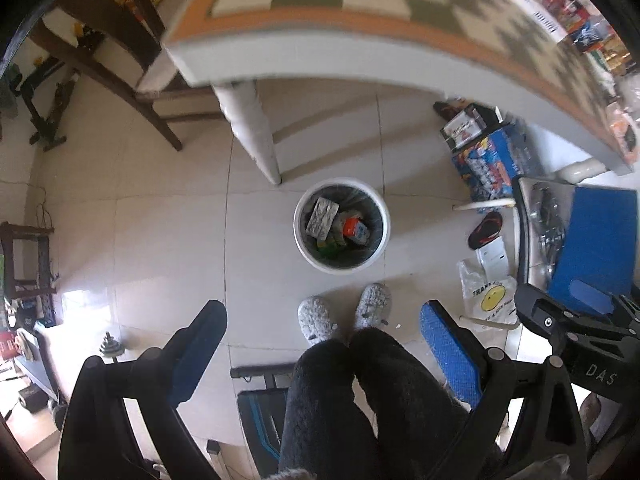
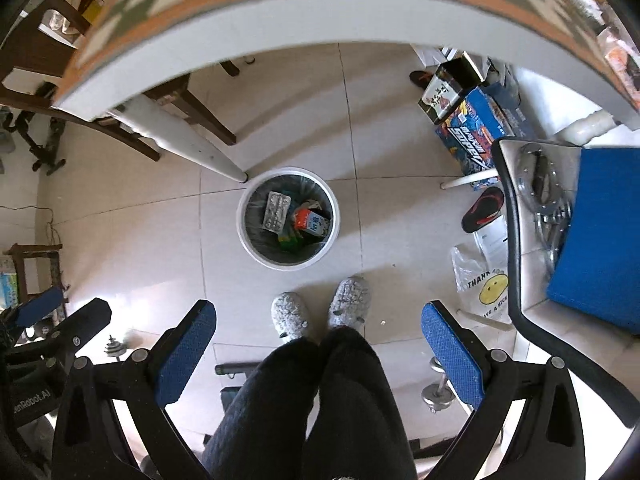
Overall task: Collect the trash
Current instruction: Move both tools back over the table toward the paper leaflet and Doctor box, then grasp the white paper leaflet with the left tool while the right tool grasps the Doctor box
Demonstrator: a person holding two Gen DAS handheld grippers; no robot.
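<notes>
- Two tongs hang wide open over the tiled floor, nothing between the blue pads: the left tongs (image 1: 324, 344) low in the left wrist view, the right tongs (image 2: 320, 344) low in the right wrist view.
- The white trash bin (image 1: 379, 216) (image 2: 245, 236) stands at mid-frame in both views, just beside the white bench leg (image 1: 256, 136).
- Inside it lie a silver blister pack (image 1: 322, 218) (image 2: 276, 211), an orange-and-blue carton (image 1: 356, 230) (image 2: 312, 220) and something green.
- Grey slippers (image 1: 318, 320) sit just below the bin.
- At right, a plastic bag with a yellow smiley (image 2: 486, 286) lies on the floor.
- The checkered bench (image 1: 360, 20) arcs across the top.
</notes>
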